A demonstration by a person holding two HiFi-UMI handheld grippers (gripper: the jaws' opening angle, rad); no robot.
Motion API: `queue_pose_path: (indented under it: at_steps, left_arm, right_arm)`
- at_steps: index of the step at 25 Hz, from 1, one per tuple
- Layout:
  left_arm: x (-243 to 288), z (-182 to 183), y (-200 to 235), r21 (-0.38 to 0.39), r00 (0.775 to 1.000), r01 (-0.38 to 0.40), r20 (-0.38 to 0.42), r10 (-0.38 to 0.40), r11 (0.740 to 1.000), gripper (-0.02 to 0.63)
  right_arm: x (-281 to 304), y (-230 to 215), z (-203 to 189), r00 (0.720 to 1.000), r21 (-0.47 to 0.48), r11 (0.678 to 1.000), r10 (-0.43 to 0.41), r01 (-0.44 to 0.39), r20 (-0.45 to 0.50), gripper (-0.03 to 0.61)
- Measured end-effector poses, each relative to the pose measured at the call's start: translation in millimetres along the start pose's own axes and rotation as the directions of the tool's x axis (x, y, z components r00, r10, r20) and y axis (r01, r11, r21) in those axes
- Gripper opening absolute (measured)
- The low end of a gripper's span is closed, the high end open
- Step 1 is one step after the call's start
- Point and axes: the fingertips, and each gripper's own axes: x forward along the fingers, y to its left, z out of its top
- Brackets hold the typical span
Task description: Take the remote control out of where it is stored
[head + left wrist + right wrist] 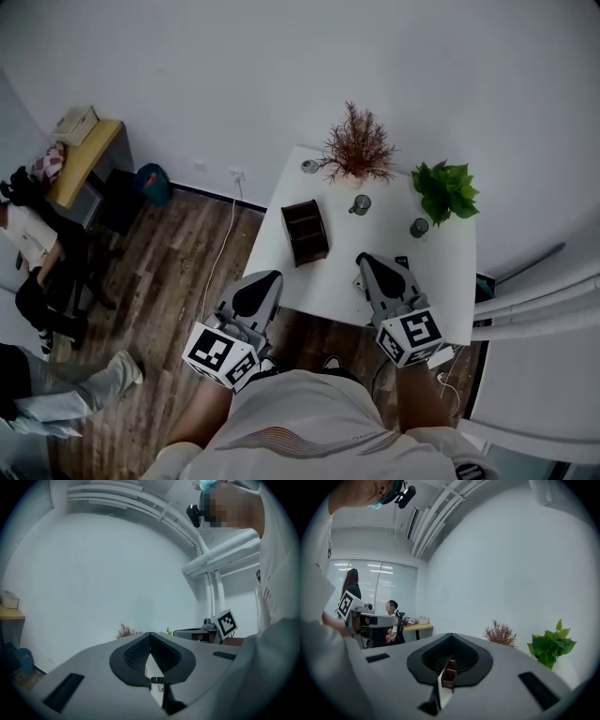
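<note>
The left tongs (271, 276) and right tongs (364, 259) hang clenched and empty at the near edge of the white counter (441, 272), where the small black remote control (157, 680) lies flat, apart from the dark brown wooden organiser box (305, 232); lowered unopened, they could shove it off.

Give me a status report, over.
Left gripper shut, empty. Right gripper shut, empty. Remote apparently on table, outside box. Nothing blocking it.

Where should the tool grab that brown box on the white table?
Probably from above, pinching one thin side wall of the brown box. Its top looks open with dividers, so the walls stand free, while the whole box seems too wide to span.
</note>
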Motion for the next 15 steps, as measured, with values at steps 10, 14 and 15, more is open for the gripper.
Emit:
queue_pose_path:
  at_steps: [10,14,15]
  left_arm:
    - [-6.2,1.6,0.5,-0.004,1.0,0.01,0.01,-0.01,1.0,0.009]
    - [-9.7,2.6,-1.3,-0.005,1.0,0.012,0.012,-0.012,1.0,0.009]
    - [-10.4,3.1,-1.6,-0.005,1.0,0.012,0.013,-0.012,1.0,0.009]
  right_arm:
    - [-2.8,5.1,-1.2,1.0,-0.006,1.0,-0.015,0.015,-0.018,0.011]
    - [-5.0,7.9,-0.4,1.0,-0.011,1.0,-0.015,0.014,-0.023,0.011]
    - [-5.3,8.6,-0.1,1.0,-0.013,1.0,-0.014,0.014,-0.025,0.012]
